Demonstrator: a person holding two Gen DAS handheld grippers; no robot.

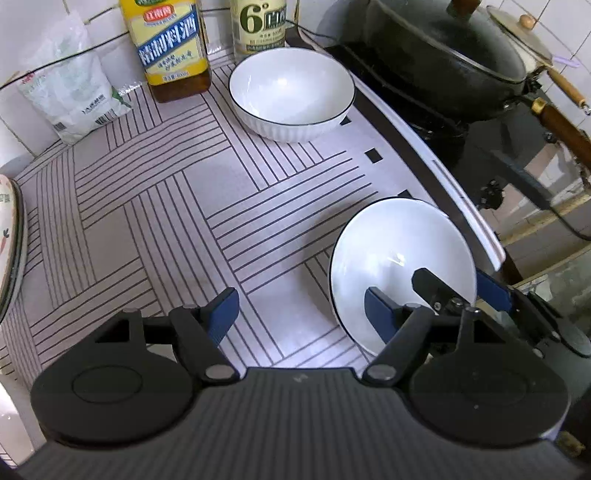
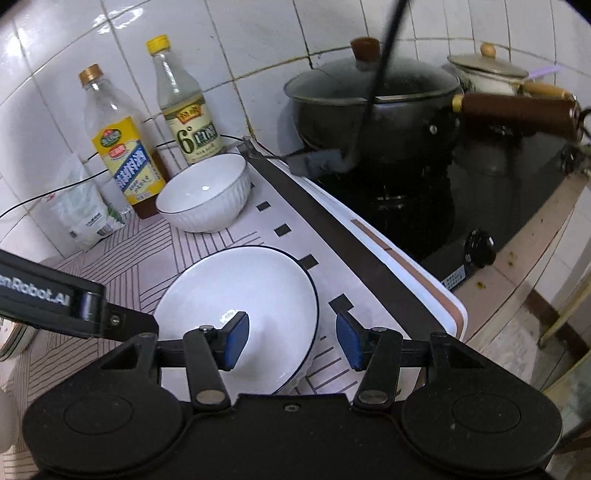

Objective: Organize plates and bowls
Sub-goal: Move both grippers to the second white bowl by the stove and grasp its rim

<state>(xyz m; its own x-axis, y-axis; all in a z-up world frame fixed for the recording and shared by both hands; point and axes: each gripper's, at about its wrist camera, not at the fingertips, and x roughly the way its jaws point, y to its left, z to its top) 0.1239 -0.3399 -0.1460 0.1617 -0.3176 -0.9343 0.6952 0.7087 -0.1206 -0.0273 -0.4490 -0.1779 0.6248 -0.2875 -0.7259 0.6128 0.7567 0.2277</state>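
A white bowl with a dark rim (image 1: 399,258) (image 2: 240,295) sits on the striped counter mat near the stove edge. My right gripper (image 2: 291,341) is open, its jaws straddling the bowl's near right rim, one pad inside and one outside. It shows in the left wrist view (image 1: 458,291) at the bowl. A second white ribbed bowl (image 1: 291,92) (image 2: 205,192) stands at the back by the bottles. My left gripper (image 1: 299,314) is open and empty, just left of the near bowl, above the mat.
Two bottles (image 1: 168,48) (image 1: 258,26) and a white bag (image 1: 70,92) stand along the tiled wall. A black lidded pot (image 2: 373,103) and a small pan (image 2: 487,74) sit on the stove at right. A plate's edge (image 1: 13,243) shows at far left.
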